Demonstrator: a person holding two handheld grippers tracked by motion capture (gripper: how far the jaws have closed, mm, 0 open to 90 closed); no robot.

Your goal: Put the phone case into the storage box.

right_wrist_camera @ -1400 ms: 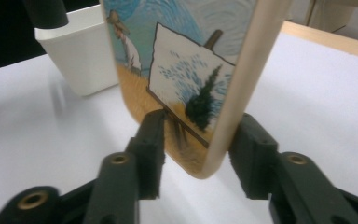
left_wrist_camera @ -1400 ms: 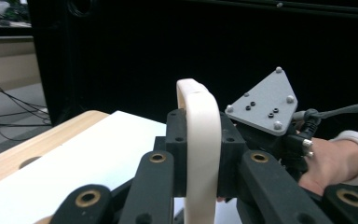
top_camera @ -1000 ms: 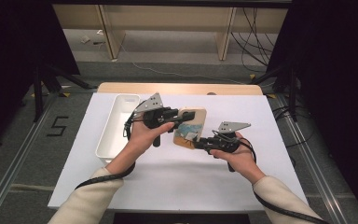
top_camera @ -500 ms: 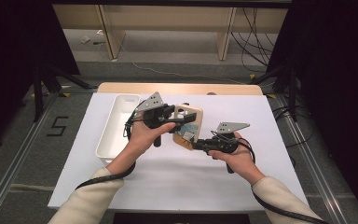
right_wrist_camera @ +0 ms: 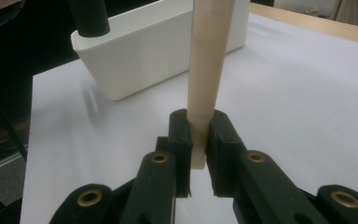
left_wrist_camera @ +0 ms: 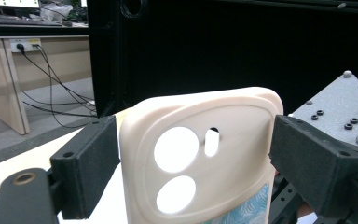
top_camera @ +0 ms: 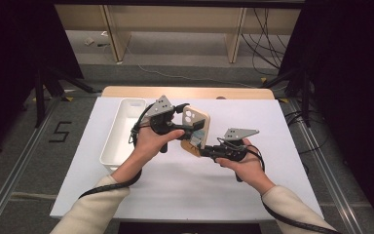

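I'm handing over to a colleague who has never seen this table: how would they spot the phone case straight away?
Start at the white table, then the white bin on its left part. Right of the bin, held up between the two hands, is the phone case: the right gripper pinches its lower edge. It is the one cream-coloured thing, with round camera holes and a blue patterned patch.

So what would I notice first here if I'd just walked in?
Probably the cream phone case held up above the middle of the white table, with its camera cutouts facing the left gripper, whose jaws have just been opening on either side of it. The right gripper pinches its edge, and a white bin sits to the left.
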